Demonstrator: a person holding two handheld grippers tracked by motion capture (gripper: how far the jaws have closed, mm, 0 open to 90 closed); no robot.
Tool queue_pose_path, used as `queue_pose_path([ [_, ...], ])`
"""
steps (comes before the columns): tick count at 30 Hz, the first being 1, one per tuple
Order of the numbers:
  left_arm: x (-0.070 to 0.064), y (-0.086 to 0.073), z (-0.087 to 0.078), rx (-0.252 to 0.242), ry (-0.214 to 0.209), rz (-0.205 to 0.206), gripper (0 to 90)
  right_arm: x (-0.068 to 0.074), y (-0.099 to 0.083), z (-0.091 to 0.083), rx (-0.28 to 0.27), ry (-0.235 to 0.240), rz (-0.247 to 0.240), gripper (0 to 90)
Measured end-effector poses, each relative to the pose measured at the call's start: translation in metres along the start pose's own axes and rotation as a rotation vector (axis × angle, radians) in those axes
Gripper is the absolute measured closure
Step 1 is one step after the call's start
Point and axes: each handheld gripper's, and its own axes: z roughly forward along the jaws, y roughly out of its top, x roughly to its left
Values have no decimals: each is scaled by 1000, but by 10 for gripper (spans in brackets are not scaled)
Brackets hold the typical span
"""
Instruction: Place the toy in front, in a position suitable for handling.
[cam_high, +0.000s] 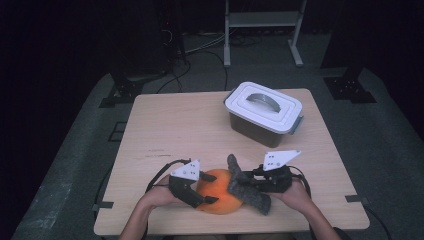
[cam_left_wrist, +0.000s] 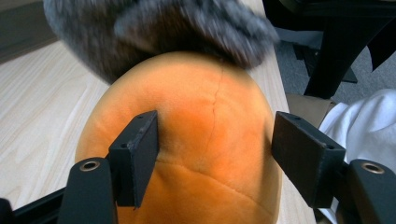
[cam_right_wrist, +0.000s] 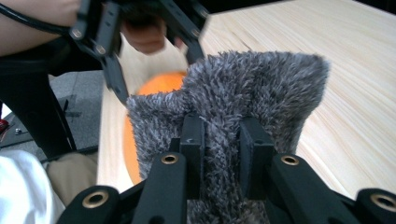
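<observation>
High view puts my two grippers at the worktop's near edge, working one orange plush ball (cam_high: 220, 197). My left gripper (cam_high: 207, 188) straddles the ball, jaws wide; its own view shows the near-side pad (cam_left_wrist: 140, 156) touching the plush (cam_left_wrist: 205, 140) and the other just clear. My right gripper (cam_right_wrist: 223, 154) pinches a fold of grey fuzzy cloth (cam_right_wrist: 243, 93) draped on the ball, seen only there. Toward the far right corner sits a white-lidded box (cam_high: 263, 112).

lab | dark room | floor cables (cam_high: 200, 47) | metal stand legs (cam_high: 262, 30)
</observation>
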Motion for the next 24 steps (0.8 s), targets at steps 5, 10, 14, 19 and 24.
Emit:
queue_pose_path([
  [5, 1, -1, -1, 1, -5, 2, 320, 4, -2, 9, 42, 25, -20, 732],
  [10, 2, -2, -2, 6, 4, -1, 320, -8, -18, 0, 157, -7, 11, 735],
  [14, 2, -1, 0, 1, 10, -5, 319, -10, -15, -11, 73, -3, 36, 735],
  [19, 1, -1, 0, 6, 6, 0, 312, 4, 2, -2, -1, 21, -6, 735],
  [24, 1, -2, -2, -3, -16, 4, 319, 7, -4, 11, 58, 71, -7, 735],
])
